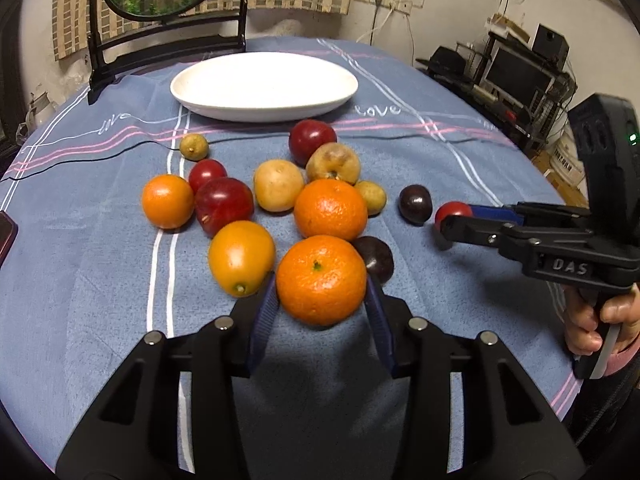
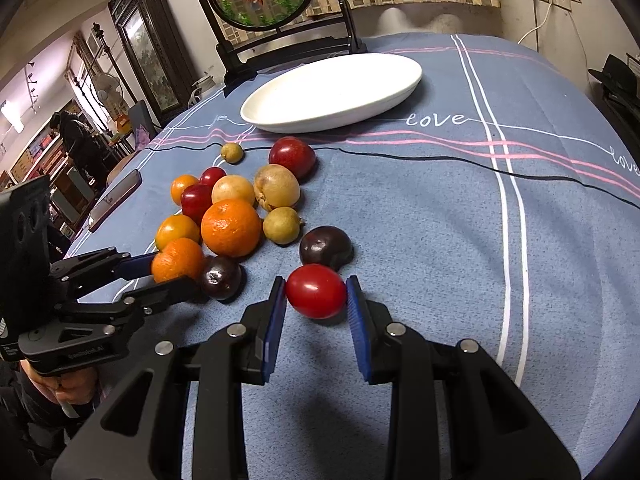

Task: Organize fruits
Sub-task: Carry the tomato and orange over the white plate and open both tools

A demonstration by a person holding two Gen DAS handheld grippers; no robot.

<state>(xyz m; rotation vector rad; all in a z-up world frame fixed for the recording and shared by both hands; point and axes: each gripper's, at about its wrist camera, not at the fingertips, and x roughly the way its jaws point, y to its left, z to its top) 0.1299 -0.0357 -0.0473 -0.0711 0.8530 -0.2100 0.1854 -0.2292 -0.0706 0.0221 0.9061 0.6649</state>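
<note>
Several fruits lie in a loose cluster on the blue tablecloth, in front of an empty white oval plate (image 1: 264,86) (image 2: 332,94). My left gripper (image 1: 322,294) has its blue pads on both sides of the nearest orange (image 1: 321,279), touching it; the same orange shows in the right wrist view (image 2: 178,260). My right gripper (image 2: 316,294) has its pads against a small red tomato (image 2: 316,296), which rests on the cloth; it also shows in the left wrist view (image 1: 453,213). Two dark plums (image 1: 415,203) (image 1: 376,258) lie between the grippers.
A round painted screen on a black stand (image 1: 164,40) stands behind the plate. A thin black cable (image 2: 480,166) runs across the cloth. A phone (image 2: 116,198) lies at the table's left edge. More oranges, red plums and yellow-brown fruits fill the cluster.
</note>
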